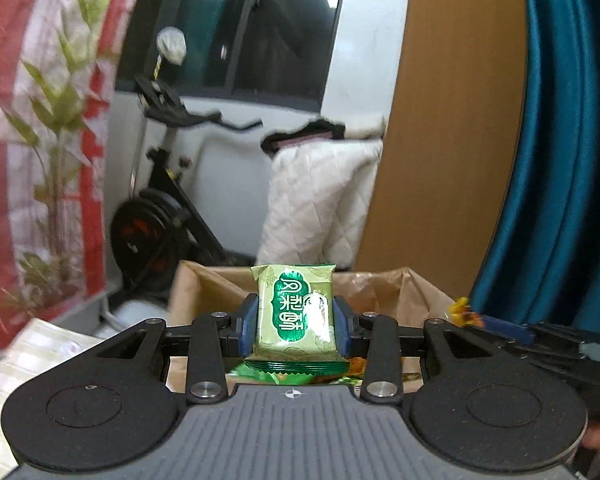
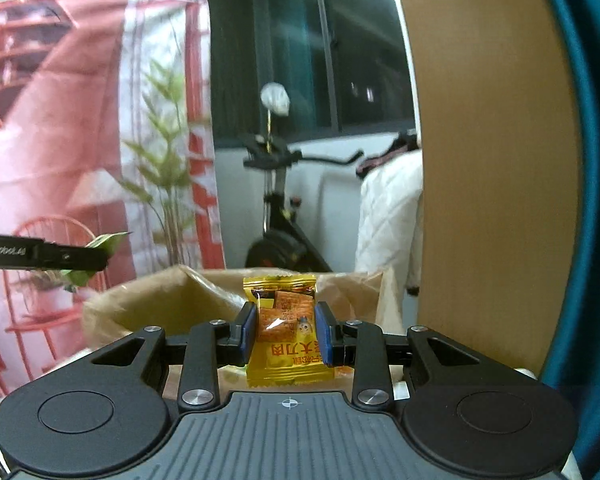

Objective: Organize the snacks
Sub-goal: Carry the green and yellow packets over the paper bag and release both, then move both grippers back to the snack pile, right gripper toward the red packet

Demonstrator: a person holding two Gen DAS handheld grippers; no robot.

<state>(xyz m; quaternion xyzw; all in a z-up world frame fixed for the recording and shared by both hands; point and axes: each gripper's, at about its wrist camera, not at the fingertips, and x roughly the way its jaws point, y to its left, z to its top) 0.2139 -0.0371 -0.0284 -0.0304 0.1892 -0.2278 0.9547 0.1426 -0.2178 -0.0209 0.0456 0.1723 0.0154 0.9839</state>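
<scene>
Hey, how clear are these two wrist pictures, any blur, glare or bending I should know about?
Left wrist view: the green snack packet is sharp, with a glare patch on its foil; the exercise bike and curtain behind are blurred. Right wrist view: the yellow snack packet is crisp, with a small glint; the background is soft. Both views: fisheye bends the wooden panel and darkens the corners.

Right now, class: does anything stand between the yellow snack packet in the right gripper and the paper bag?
Nothing visible does. The yellow packet is clamped in the right gripper, with the open paper bag just beyond.
</scene>
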